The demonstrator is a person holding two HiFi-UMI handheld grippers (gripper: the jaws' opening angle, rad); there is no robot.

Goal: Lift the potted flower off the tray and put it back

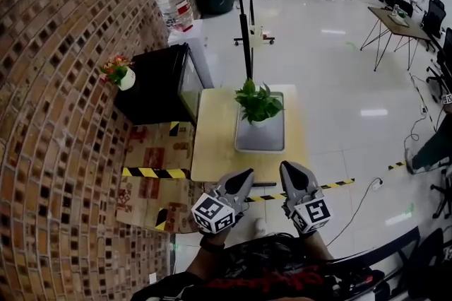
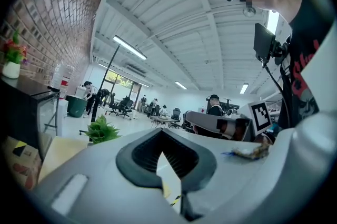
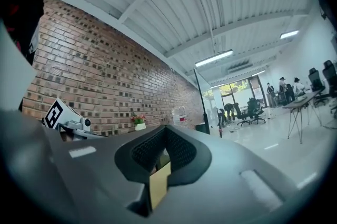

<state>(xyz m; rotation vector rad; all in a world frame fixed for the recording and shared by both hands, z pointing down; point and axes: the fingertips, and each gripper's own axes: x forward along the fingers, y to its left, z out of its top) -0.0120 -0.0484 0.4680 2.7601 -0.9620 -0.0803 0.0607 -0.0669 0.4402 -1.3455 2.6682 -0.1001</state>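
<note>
If you scan from the left, first comes the brick wall [image 1: 56, 151]. Then there's one black cabinet [image 1: 152, 91] against it, with one small flower pot [image 1: 121, 72] (red blooms, white pot) on its top corner. One big water jug [image 1: 174, 3] sits further back along that wall.

Next over is the single wooden worktop [image 1: 215, 144]. The left gripper [image 1: 244, 176] shows over its near edge. Its jaws are pressed together with nothing between them, and it's nowhere near touching anything.

Just right of that is the one grey tray [image 1: 261, 143], lying lengthwise away from the person. The potted flower [image 1: 258, 103] stands on the tray's far half. There's only one of these, a leafy green thing in a white pot. It's upright, long axis straight up and down, with the leaves fanning up and outward on all sides. It isn't tilted as far as I can tell.

The right gripper [image 1: 288, 169] hovers beside its twin at the same near edge. Its jaws are closed tight as well and empty, clear of the tray and the plant. So that's two grippers in total, neither holding anything.

One thin black pole [image 1: 245, 24] rises behind the worktop, and past that on the right it's open office floor.
</note>
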